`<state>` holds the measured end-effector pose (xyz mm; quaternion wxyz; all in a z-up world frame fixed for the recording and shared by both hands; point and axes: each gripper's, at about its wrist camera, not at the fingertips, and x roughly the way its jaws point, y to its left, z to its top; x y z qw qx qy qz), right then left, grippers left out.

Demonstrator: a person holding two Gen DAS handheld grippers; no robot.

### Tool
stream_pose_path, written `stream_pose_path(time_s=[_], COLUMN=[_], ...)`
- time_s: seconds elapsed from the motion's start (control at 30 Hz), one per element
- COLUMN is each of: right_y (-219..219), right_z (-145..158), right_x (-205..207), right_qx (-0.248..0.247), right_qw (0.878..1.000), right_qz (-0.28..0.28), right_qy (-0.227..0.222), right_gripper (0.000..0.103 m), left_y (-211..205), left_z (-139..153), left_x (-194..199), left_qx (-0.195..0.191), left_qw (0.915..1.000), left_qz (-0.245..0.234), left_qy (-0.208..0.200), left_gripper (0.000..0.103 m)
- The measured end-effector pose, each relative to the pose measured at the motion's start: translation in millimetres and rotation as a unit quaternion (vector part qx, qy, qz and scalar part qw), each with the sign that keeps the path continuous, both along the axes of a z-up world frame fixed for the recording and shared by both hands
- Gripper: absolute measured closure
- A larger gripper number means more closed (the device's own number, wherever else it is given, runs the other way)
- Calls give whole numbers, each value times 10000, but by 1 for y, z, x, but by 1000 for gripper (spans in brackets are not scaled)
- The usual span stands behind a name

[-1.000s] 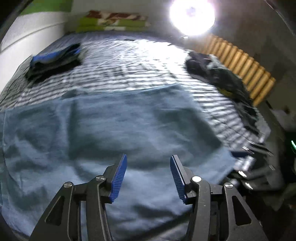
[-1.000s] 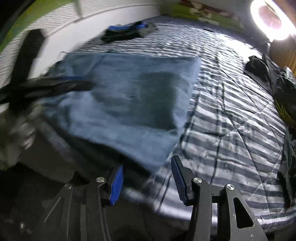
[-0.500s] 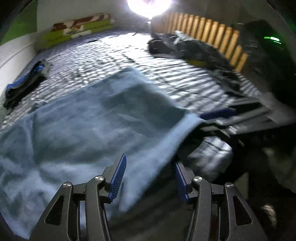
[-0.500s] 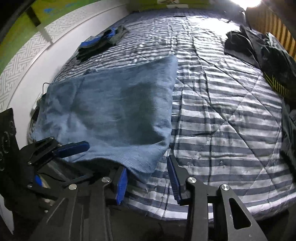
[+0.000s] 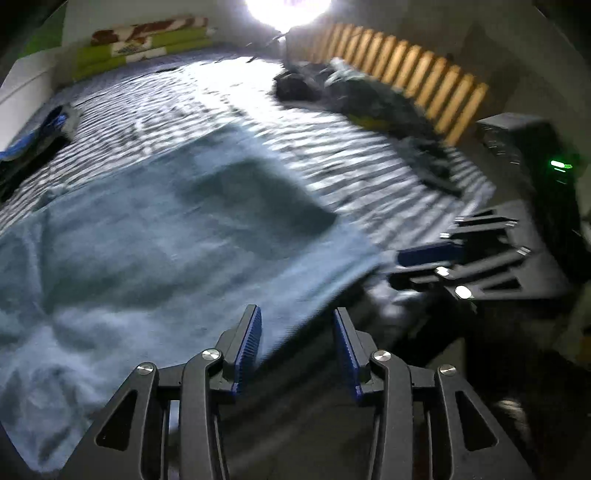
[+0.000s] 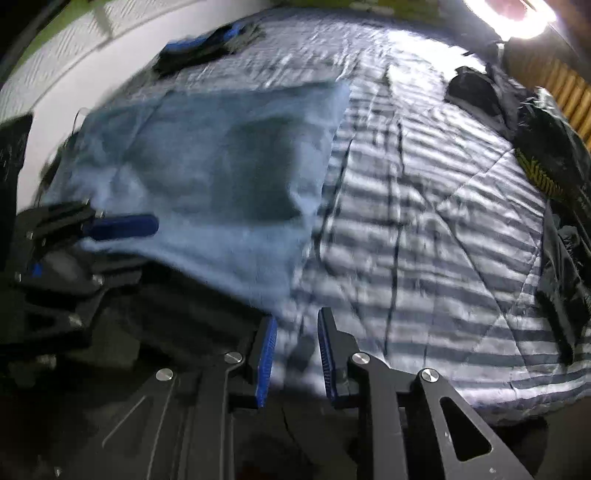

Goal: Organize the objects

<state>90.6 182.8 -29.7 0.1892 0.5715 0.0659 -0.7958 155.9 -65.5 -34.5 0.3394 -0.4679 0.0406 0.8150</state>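
A large light-blue towel (image 5: pixel 155 236) lies spread flat on the striped bedspread (image 5: pixel 207 99); it also shows in the right wrist view (image 6: pixel 221 166). My left gripper (image 5: pixel 297 328) is open, its fingers straddling the towel's near edge. My right gripper (image 6: pixel 295 332) has its jaws narrowed but still apart, at the towel's near right corner, which lies in the gap. The right gripper shows in the left wrist view (image 5: pixel 436 254), and the left gripper in the right wrist view (image 6: pixel 118 225). Both views are motion-blurred.
A folded blue-and-dark garment (image 5: pixel 40 136) lies at the far left of the bed. A heap of dark clothes (image 5: pixel 369 96) lies along the right side by a wooden slat rail (image 5: pixel 417 81). Green pillows (image 5: pixel 147 44) and a bright lamp (image 5: pixel 288 11) are at the head.
Both grippers have shifted along the towel's near edge. The right gripper's jaws have narrowed around the towel corner. The left gripper stays open.
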Motion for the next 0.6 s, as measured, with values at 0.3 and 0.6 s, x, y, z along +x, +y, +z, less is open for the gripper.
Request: stream_pose_path(time_s=[0.3, 0.6], right_y=[11, -19], right_z=[49, 7], right_x=[-53, -161], right_qx=[-1285, -1411], right_qw=[9895, 9898], right_qz=[-346, -152], right_qy=[570, -95], right_gripper=[82, 82], left_y=[14, 75], left_z=[1, -40], left_x=[-30, -15], left_qx=[715, -30], left_qw=[9969, 9994], left_qz=[332, -280], left_qy=[-72, 181], left_gripper=[58, 46])
